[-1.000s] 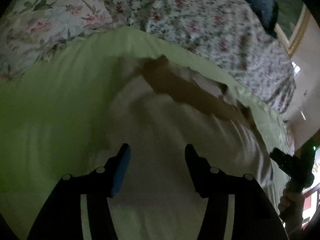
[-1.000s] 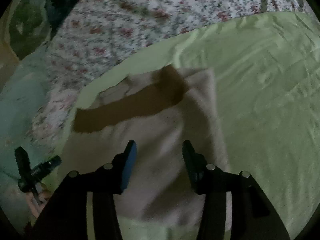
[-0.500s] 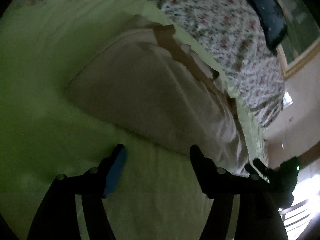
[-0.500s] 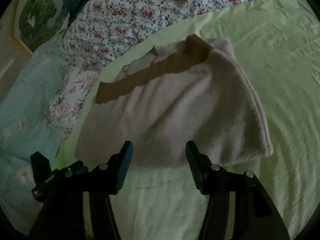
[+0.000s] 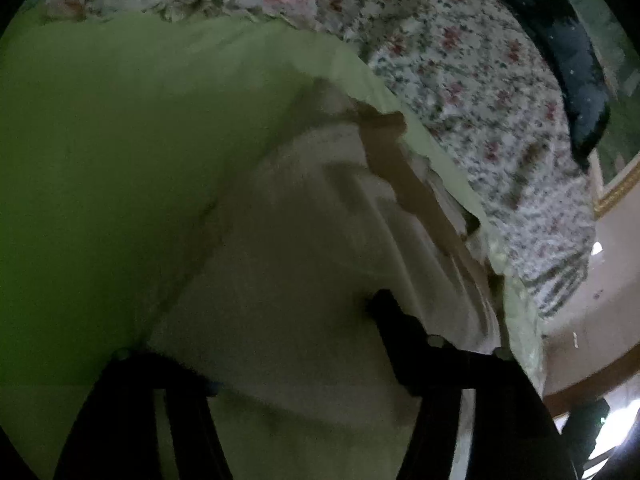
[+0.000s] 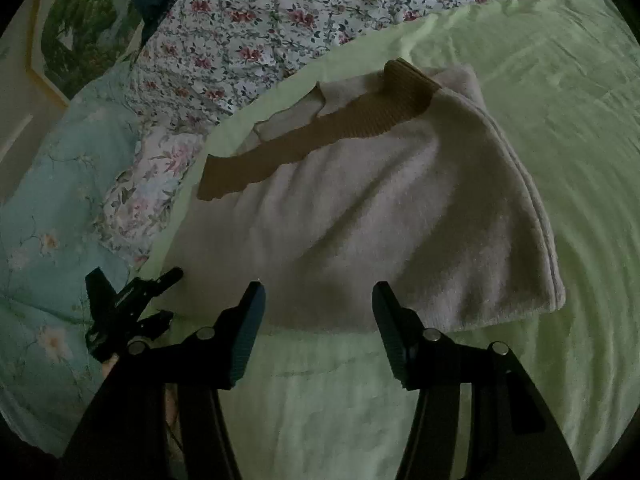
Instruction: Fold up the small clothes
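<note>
A folded beige fleece garment (image 6: 380, 216) with a brown ribbed band (image 6: 320, 144) lies on the light green sheet (image 6: 560, 120). My right gripper (image 6: 318, 300) is open and empty, just short of the garment's near edge. My left gripper (image 6: 132, 304) shows at the garment's left corner. In the left wrist view the garment (image 5: 304, 264) fills the middle. The left gripper (image 5: 260, 340) is open with its jaws astride the near edge: the right finger (image 5: 388, 312) lies on top, and the left finger is hidden under the cloth.
A floral quilt (image 6: 260, 20) lies beyond the green sheet. A pale blue floral cover (image 6: 40, 220) is on the left. A dark pillow (image 5: 572, 80) and a framed picture (image 6: 80, 32) are at the back. The bed edge and floor (image 5: 600, 280) show at right.
My left gripper has pushed forward onto the garment's near edge, so its left finger is now covered by cloth. My right gripper has drawn back a little more from the garment.
</note>
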